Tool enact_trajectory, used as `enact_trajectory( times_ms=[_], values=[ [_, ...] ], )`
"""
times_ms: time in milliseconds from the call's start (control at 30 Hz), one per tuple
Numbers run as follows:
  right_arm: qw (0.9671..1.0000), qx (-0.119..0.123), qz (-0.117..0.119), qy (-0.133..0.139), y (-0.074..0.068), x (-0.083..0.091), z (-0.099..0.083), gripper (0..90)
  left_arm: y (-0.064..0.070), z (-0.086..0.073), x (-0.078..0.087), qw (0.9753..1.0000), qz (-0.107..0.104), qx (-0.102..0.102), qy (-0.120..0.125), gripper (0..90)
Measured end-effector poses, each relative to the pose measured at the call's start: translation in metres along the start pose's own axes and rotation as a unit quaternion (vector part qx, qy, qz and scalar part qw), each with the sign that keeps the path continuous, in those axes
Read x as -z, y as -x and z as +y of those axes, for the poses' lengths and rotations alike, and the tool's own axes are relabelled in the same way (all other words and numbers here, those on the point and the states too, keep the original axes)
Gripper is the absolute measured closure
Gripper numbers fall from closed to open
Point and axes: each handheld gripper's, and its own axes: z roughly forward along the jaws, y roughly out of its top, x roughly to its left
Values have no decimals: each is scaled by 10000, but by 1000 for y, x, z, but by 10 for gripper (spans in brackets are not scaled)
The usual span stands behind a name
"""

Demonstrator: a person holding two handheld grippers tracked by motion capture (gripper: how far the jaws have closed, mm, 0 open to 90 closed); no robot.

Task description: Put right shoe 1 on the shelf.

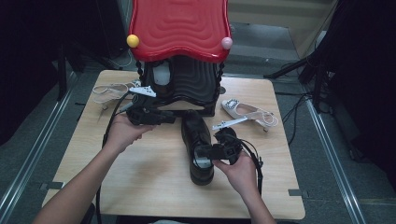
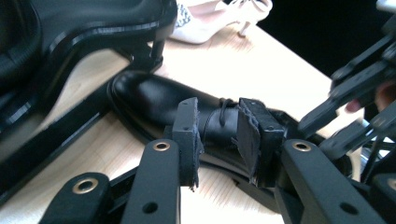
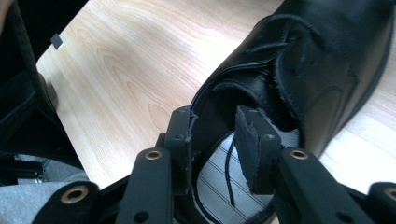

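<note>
Right gripper (image 3: 217, 140) jaws part-open and straddling the collar edge of the black shoe (image 1: 197, 140): one pad outside the wall, the other inside over the striped insole, not plainly pinched yet. Lace end dangling loose between them. Left gripper (image 2: 217, 135) jaws at a moderate gap, lined up on the laced instep but short of it, gripping nothing. Seen from above, left gripper (image 1: 149, 115) just off the toe, right gripper (image 1: 223, 150) at the heel opening.

Shoe flat on the desk (image 1: 140, 182), toe toward the black stand (image 1: 187, 88) under the red top (image 1: 180, 28).

Probably moderately heavy for one grip: stiff sole and toe cap, softer upper at the collar. Polished leather likely slick, so a side pinch on the vamp could slide. Best hold judged to be the collar wall, deep on the pads, with the second gripper steadying the instep or pulling the lace.

White heeled shoe (image 1: 247, 112) off to the right, strappy pale sandal (image 1: 109, 91) to the left, both well apart.
</note>
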Motion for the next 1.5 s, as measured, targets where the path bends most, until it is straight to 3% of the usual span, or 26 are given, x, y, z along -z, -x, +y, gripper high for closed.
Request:
enact_trajectory(
  times_ms=[333, 600, 733, 800, 967, 1033, 1067, 1233, 1500],
  values=[
    [9993, -138, 161, -320, -7, -26, 11, 634, -1, 31, 22, 9997, 106, -92, 186, 684],
    [9964, -327, -185, -761, -9, -56, 19, 657, 4, 58, 39, 9988, 288, -286, 286, 709],
    [9955, -381, -292, -817, -11, -61, 20, 655, 5, 76, 50, 9974, 477, -381, 394, 684],
    [9951, -409, -335, -841, -11, -64, 19, 649, 4, 84, 57, 9967, 472, -406, 521, 682],
    [9937, -152, -718, -847, -18, -71, 16, 652, 1, 102, 66, 9948, 651, -464, 629, 706],
    [9899, 61, -1024, -980, -23, -74, 16, 675, 0, 108, 68, 9944, 694, -484, 636, 712],
    [9891, 96, -1065, -1008, -23, -75, 17, 679, 0, 113, 68, 9940, 745, -504, 623, 714],
    [9905, 135, -945, -995, -18, -73, 15, 751, 0, 125, 69, 9935, 755, -533, 672, 747],
    [9943, -155, -652, -834, -5, -57, 13, 845, 11, 139, 78, 9921, 820, -708, 630, 847]
  ],
)
